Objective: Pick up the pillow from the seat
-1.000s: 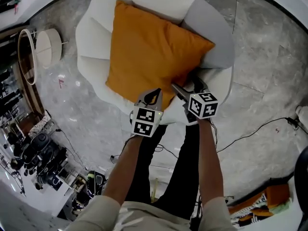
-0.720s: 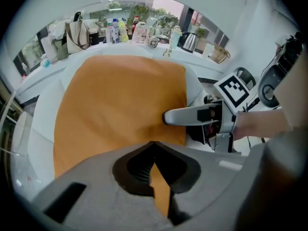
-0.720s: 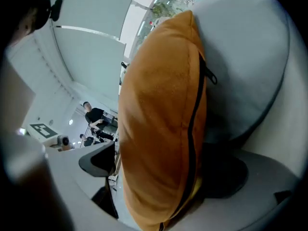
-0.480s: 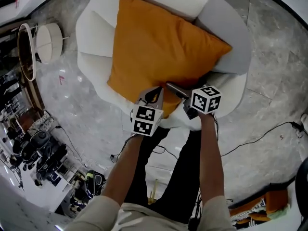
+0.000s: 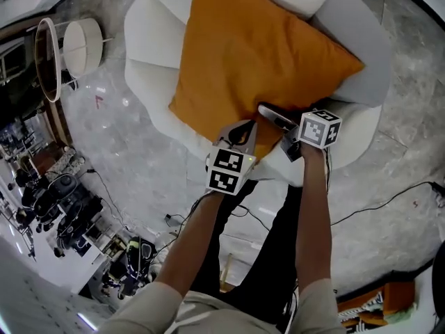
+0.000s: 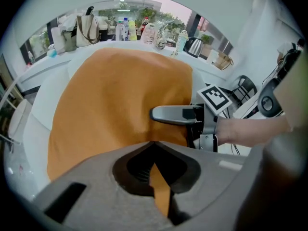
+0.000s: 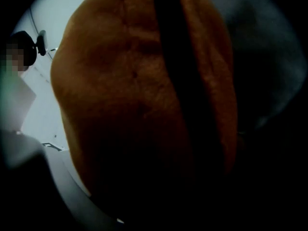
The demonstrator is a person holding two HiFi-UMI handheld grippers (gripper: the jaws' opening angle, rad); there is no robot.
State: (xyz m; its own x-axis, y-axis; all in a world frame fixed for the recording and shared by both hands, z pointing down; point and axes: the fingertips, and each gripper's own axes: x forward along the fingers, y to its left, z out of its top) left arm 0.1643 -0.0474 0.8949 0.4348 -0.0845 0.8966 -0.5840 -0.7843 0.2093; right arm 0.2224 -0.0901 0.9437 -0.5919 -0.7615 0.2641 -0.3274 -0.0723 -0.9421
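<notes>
You are not getting any readable writing here. The two marker cubes [image 5: 228,170] [image 5: 320,128] are showing only black-and-white square patterns, not letters or digits. The bottles [image 6: 126,29] standing on the far surface [image 6: 57,61] are carrying labels, but these are coming out too small to read. A small red mark [image 5: 98,100] is showing on the floor [image 5: 132,152], too small to make out.

Head view evenly bright, pillow [image 5: 257,61] rendered sharp, small glints caught on the glossy floor [image 5: 104,106] left of the pillow, edges bent and ringed in black, left gripper view daylit, brightest behind the pillow, right gripper view dim and murky, pillow blurred.
</notes>
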